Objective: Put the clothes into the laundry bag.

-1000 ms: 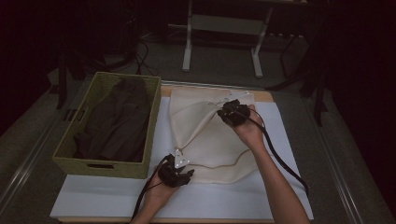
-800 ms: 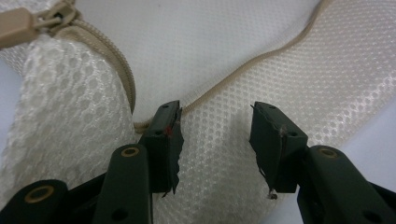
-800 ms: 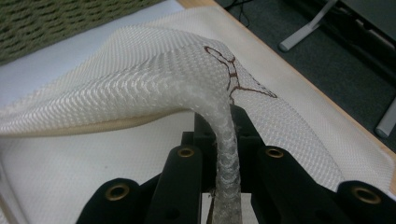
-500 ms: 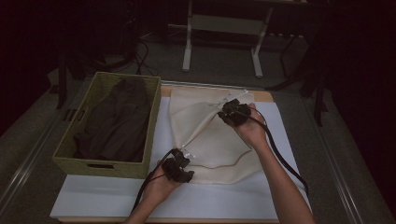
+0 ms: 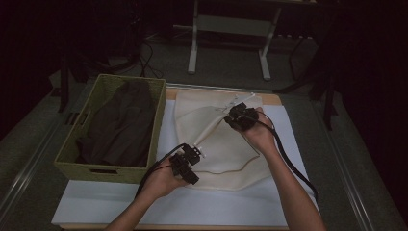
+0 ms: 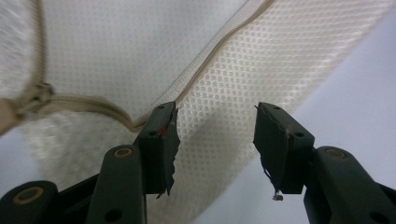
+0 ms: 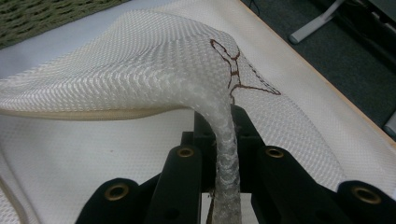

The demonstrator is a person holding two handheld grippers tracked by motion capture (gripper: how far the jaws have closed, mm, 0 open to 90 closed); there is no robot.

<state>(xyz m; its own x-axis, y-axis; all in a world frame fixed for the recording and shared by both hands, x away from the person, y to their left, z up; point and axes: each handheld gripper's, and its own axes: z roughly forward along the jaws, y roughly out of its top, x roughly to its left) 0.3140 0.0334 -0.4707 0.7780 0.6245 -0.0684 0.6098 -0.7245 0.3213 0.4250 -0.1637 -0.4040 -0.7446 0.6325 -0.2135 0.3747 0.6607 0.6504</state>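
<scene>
Bench (image 5: 120, 211): white top; it carries the basket and the bag.
Basket (image 5: 159, 130): green woven, just left of the bag, with dark cloth (image 5: 120, 130) piled inside.
Bag (image 5: 226, 154): cream mesh, lying flat mid-bench to the right of the basket; a zip (image 6: 205, 60) runs along its edge, seen in the left gripper view, and brown stitching (image 7: 233, 70) shows on the raised fold in the right gripper view.
Right gripper (image 5: 240, 117): at the bag's far side, away from the person; its jaws are clamped on a pinch of the mesh (image 7: 224, 149), which rises from the jaws into a fold above the flat part.
Left gripper (image 5: 187, 161): at the bag's near-left corner, close to the basket's near-right corner; its jaws stand apart and have just been opening, with mesh seen below in the gap and neither pad pressing on it.
</scene>
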